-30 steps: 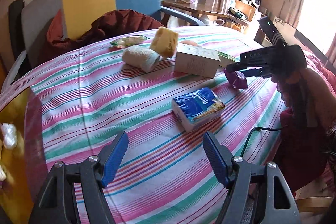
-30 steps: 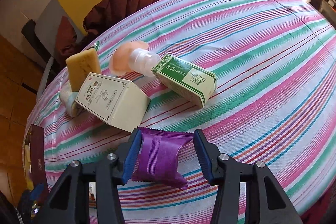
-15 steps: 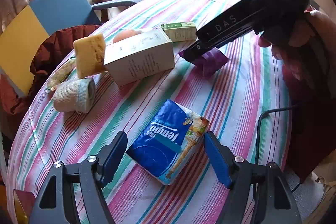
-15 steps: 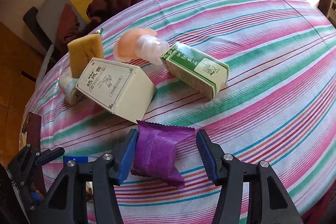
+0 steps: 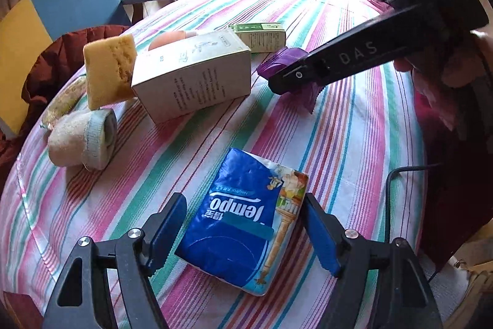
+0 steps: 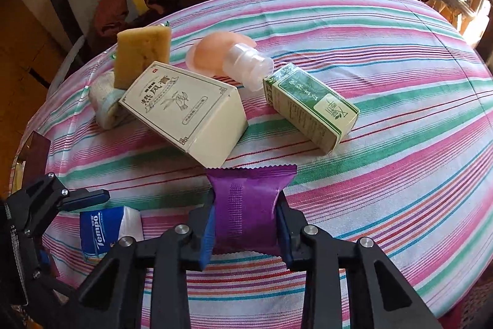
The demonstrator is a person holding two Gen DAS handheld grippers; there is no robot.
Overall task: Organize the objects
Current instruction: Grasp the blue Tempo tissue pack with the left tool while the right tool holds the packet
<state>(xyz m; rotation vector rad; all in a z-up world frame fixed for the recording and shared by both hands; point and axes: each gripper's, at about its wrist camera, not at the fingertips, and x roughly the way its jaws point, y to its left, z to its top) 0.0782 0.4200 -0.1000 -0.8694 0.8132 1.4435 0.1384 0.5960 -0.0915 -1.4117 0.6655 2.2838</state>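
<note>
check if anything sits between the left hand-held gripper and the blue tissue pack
Nothing visible does. The left hand-held gripper is open, and the blue tissue pack already lies flat on the striped tablecloth between its fingers, with a gap showing on the left side.

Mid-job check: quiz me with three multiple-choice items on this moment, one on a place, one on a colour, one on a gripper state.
1. Where is the blue tissue pack?
A. between the left gripper's open fingers
B. on the chair
C. on top of the cream box

2. What colour is the packet in the right gripper?
A. green
B. purple
C. yellow

3. What state is the right gripper in?
A. wide open
B. out of view
C. shut on the packet

Answers: 1 A, the pack lies on the striped tablecloth between the blue pads, gaps showing. 2 B, the wrapper is purple. 3 C, both pads press its sides.
</note>
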